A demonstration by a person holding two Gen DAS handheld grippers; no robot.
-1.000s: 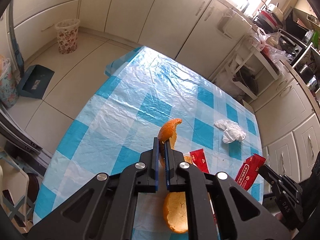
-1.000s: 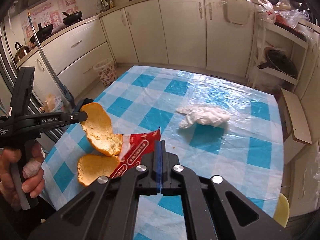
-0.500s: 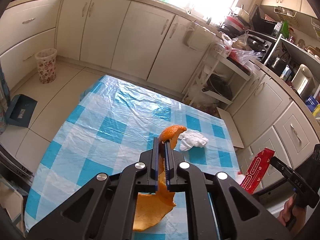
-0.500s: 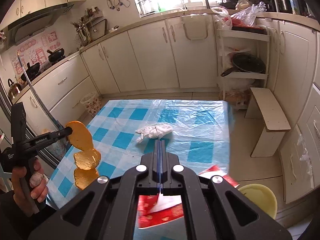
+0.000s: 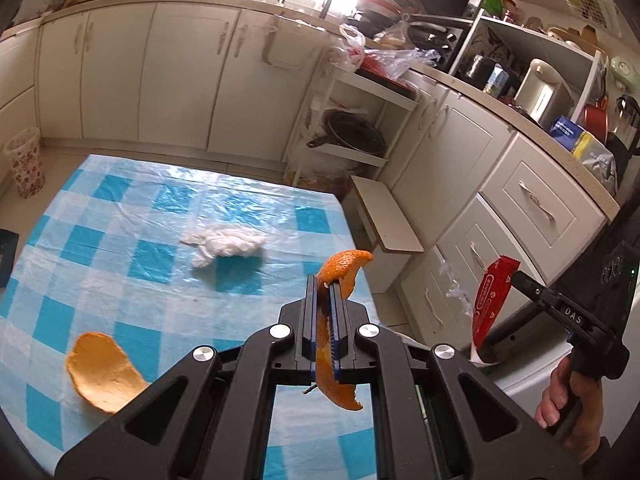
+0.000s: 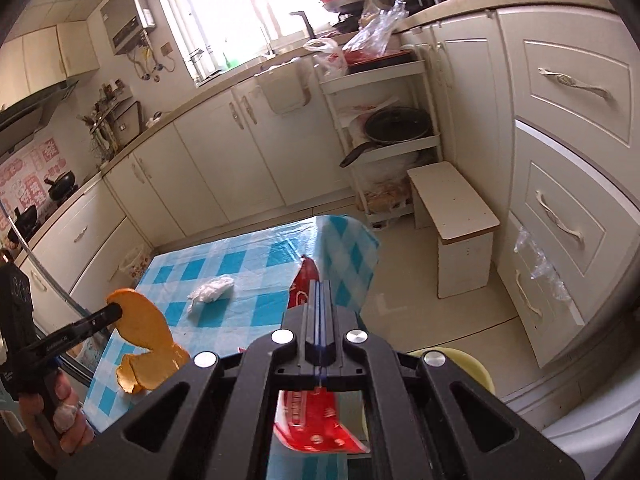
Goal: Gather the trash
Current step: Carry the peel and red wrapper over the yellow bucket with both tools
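My left gripper is shut on a long orange peel and holds it above the table's right edge; the peel also shows in the right wrist view. A loose-looking end of peel hangs at the lower left. My right gripper is shut on a red snack wrapper, held off the table's right side; the wrapper shows in the left wrist view too. A crumpled white tissue lies on the blue checked tablecloth.
A yellow bin sits on the floor under the right gripper. A white stool and a shelf rack with pans stand past the table. A patterned wastebasket is by the far cabinets.
Both grippers have risen and swung right, carrying the peel and the wrapper off toward the table's right side. The yellow bin has come nearer under the right gripper.
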